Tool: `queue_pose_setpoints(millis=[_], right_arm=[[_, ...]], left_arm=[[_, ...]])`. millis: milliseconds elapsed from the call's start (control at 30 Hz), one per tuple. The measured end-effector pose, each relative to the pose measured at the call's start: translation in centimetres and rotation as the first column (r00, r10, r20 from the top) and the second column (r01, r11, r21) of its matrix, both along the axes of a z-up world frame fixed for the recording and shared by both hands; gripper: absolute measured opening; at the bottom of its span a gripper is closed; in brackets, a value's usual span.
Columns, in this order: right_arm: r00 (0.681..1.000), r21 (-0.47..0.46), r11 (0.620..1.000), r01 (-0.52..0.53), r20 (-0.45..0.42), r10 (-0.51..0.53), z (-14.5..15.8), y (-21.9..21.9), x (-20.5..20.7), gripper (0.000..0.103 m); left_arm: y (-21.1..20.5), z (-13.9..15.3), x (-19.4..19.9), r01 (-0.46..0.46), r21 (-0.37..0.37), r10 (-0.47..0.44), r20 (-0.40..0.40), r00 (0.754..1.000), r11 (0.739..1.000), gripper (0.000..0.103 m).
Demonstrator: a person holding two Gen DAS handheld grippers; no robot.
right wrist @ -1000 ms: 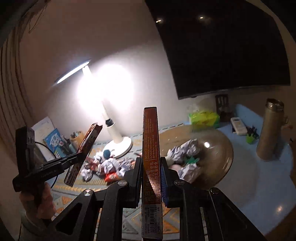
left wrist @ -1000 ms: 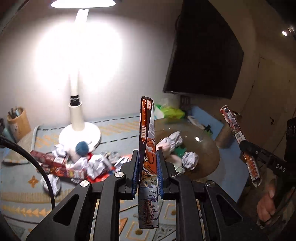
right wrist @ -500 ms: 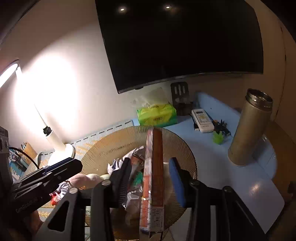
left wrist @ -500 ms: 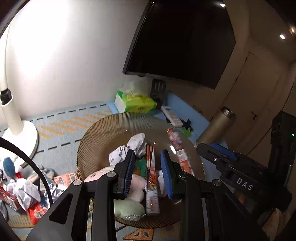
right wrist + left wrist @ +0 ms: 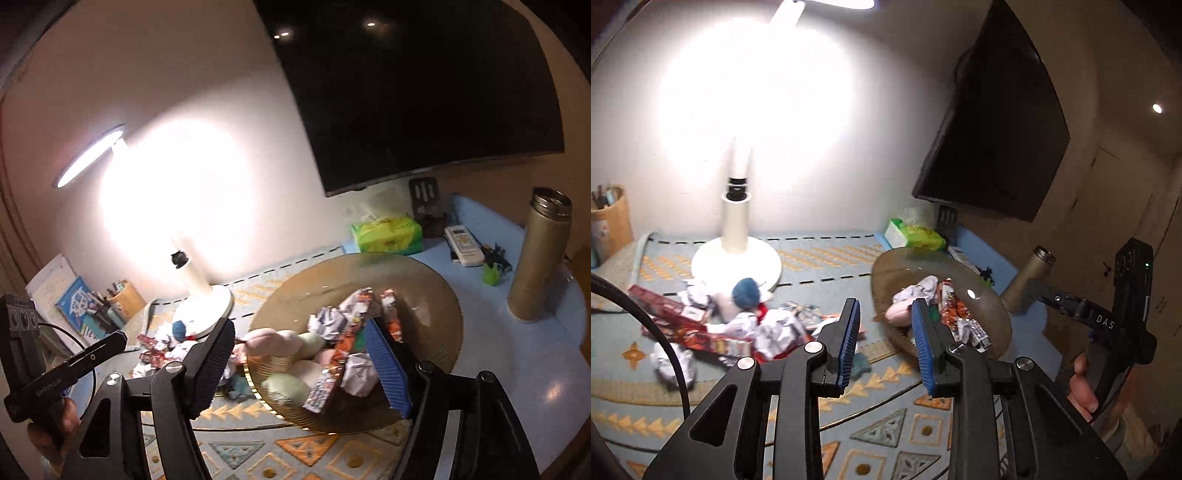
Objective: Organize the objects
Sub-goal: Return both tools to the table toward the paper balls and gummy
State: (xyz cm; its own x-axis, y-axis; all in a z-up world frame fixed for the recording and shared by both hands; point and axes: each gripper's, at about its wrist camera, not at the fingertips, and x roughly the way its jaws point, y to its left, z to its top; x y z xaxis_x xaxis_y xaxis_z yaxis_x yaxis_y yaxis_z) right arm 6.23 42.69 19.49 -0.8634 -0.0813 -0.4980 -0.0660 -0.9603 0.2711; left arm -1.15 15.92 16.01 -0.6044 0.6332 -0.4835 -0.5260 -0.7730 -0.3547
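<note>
Since 0.5 s ago both tongs pulled back off the bowl (image 5: 436,306) and dropped their snack sticks; sticks (image 5: 332,363) now lie in the bowl w/ crumpled paper balls (image 5: 356,371) and pale soft toys (image 5: 295,369). Left tongs (image 5: 886,341) open, nothing between the pads. Right tongs (image 5: 303,363) open wide, empty too. Remaining clutter pile (image 5: 750,325) sits on the patterned tabletop (image 5: 886,435) near the lamp base (image 5: 737,258): paper wads, blue-haired doll (image 5: 746,290), red snack box (image 5: 687,325). Pile lies ahead and to the left of the left tongs, so left hand is nearer; right tongs hover over the bowl's near rim, well apart from the pile. Red box long axis runs roughly left-right, slanting down toward the tongs, so prob needs a wrist turn to pinch across it. In the way: paper wads lying against the box, lamp base just behind, black cable (image 5: 665,350) at left. Tissue pack (image 5: 388,234), remote (image 5: 463,245), flask (image 5: 539,254) sit beyond the bowl, not in the path.
</note>
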Motion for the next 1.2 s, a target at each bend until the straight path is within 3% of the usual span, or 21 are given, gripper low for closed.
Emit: queue_pose_setpoints(millis=[100, 200, 300, 367, 467, 600, 800, 867, 933, 967, 1000, 1200], right_arm=[[0.998, 0.07, 0.995, -0.064, -0.018, 0.066, 0.2, -4.1, -0.1, 0.079], [0.988, 0.114, 0.982, -0.151, -0.004, 0.152, -0.6, -7.8, -0.5, 0.08], [0.975, 0.144, 0.965, -0.221, 0.041, 0.217, -2.8, -11.3, -1.3, 0.086], [0.964, 0.173, 0.949, -0.262, 0.083, 0.251, -4.9, -13.6, -2.0, 0.087], [0.948, 0.222, 0.926, -0.307, 0.156, 0.277, -8.3, -16.5, -3.3, 0.088], [0.931, 0.289, 0.898, -0.333, 0.251, 0.264, -12.5, -18.4, -4.8, 0.087], [0.912, 0.225, 0.923, -0.312, 0.343, 0.225, -16.0, -16.8, -6.9, 0.087], [0.904, 0.17, 0.939, -0.299, 0.367, 0.222, -16.5, -15.8, -7.3, 0.087], [0.899, 0.129, 0.948, -0.29, 0.375, 0.224, -16.6, -15.0, -7.5, 0.087], [0.897, 0.111, 0.953, -0.284, 0.382, 0.223, -16.7, -14.6, -7.6, 0.087], [0.893, 0.091, 0.958, -0.273, 0.393, 0.218, -16.9, -14.2, -7.7, 0.087], [0.898, 0.049, 0.964, -0.26, 0.381, 0.222, -16.7, -13.6, -7.4, 0.088]], left_arm=[[-5.6, -0.5, 0.9, -0.103, 0.042, 0.099, 0.074, 0.992, 0.994, 0.027], [-10.1, -2.2, 1.2, -0.185, 0.066, 0.179, 0.097, 0.979, 0.98, 0.027], [-13.6, -4.9, 0.7, -0.311, -0.004, 0.309, 0.131, 0.942, 0.95, 0.027], [-15.6, -7.3, 0.2, -0.402, -0.124, 0.418, 0.145, 0.897, 0.907, 0.027], [-17.4, -11.4, -1.0, -0.46, -0.244, 0.507, 0.181, 0.843, 0.853, 0.027], [-18.7, -14.6, -1.6, -0.483, -0.268, 0.543, 0.24, 0.805, 0.834, 0.027], [-17.5, -15.4, -1.3, -0.501, -0.3, 0.564, 0.178, 0.806, 0.812, 0.031], [-17.5, -15.3, -1.2, -0.493, -0.28, 0.551, 0.184, 0.814, 0.823, 0.039], [-17.7, -15.2, -1.2, -0.429, -0.191, 0.464, 0.216, 0.859, 0.883, 0.07], [-17.6, -15.2, -1.3, -0.367, -0.13, 0.388, 0.239, 0.89, 0.921, 0.103], [-17.4, -15.2, -1.2, -0.342, -0.112, 0.359, 0.243, 0.901, 0.933, 0.102], [-15.8, -15.2, -0.9, -0.347, -0.193, 0.385, 0.22, 0.896, 0.918, 0.102]])
